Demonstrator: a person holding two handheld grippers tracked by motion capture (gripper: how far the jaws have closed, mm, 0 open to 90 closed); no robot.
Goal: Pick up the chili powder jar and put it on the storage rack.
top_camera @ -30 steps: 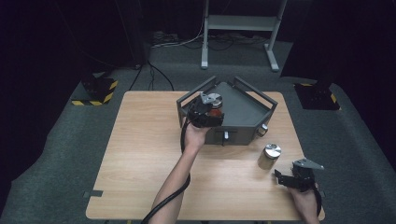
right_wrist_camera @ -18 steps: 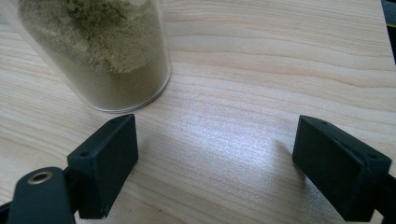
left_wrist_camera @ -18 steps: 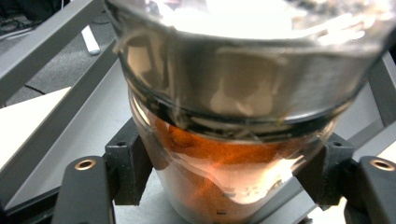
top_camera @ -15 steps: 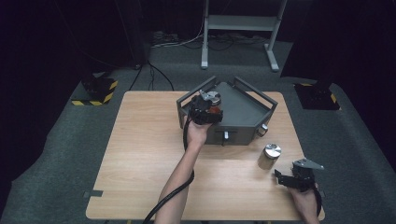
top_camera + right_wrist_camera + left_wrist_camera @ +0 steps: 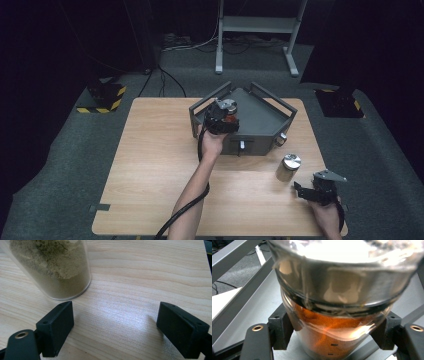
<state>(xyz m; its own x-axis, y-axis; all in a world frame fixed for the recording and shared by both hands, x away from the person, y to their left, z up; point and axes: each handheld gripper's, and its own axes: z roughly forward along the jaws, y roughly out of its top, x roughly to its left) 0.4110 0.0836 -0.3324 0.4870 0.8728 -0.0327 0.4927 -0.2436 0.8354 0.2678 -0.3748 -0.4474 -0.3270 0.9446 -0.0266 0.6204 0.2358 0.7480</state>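
High view: fixed above the near edge, looking forward and down over the whole desk (image 5: pixel 150 165), floor beyond. Left gripper view: rides the left gripper (image 5: pixel 332 327), looks along its jaws, very near an orange-filled jar (image 5: pixel 332 335) inside the grey tray (image 5: pixel 249 307); the high view shares that jar (image 5: pixel 229 111) and tray (image 5: pixel 260 117). Right gripper view: rides the right gripper (image 5: pixel 115 325), aimed low and close at the desktop beside a tan-filled jar (image 5: pixel 55 267); the high view shares it too (image 5: pixel 289 167).
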